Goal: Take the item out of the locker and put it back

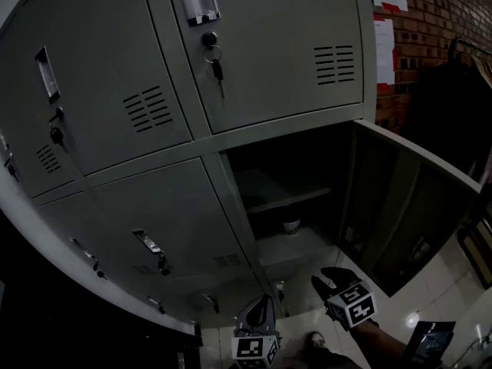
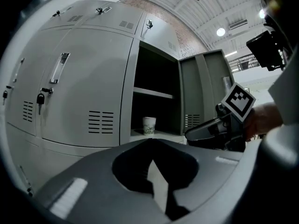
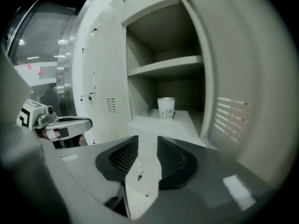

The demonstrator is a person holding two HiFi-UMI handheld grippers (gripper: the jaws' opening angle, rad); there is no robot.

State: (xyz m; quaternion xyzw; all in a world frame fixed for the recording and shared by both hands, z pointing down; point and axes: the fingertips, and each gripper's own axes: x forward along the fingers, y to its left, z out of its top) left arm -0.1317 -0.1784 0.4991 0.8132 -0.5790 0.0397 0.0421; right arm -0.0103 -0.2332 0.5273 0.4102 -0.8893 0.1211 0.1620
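Note:
A white paper cup [image 1: 290, 224] with a printed pattern stands upright on the floor of the open locker compartment [image 1: 307, 246], below its inner shelf [image 1: 280, 194]. The cup [image 2: 149, 125] also shows in the left gripper view, and the cup [image 3: 166, 108] in the right gripper view. Both grippers hang in front of the locker, outside it and well short of the cup. My right gripper [image 1: 327, 279] [image 3: 147, 141] has a narrow gap between its pads with nothing in it. My left gripper [image 1: 260, 307] [image 2: 152, 141] has its tips together and holds nothing.
The compartment's door [image 1: 415, 206] swings out to the right, next to my right gripper. Closed grey lockers surround the opening, and one above has keys [image 1: 215, 60] hanging from its lock. A brick wall [image 1: 438, 14] and dark hanging clothes [image 1: 453, 106] are at the far right.

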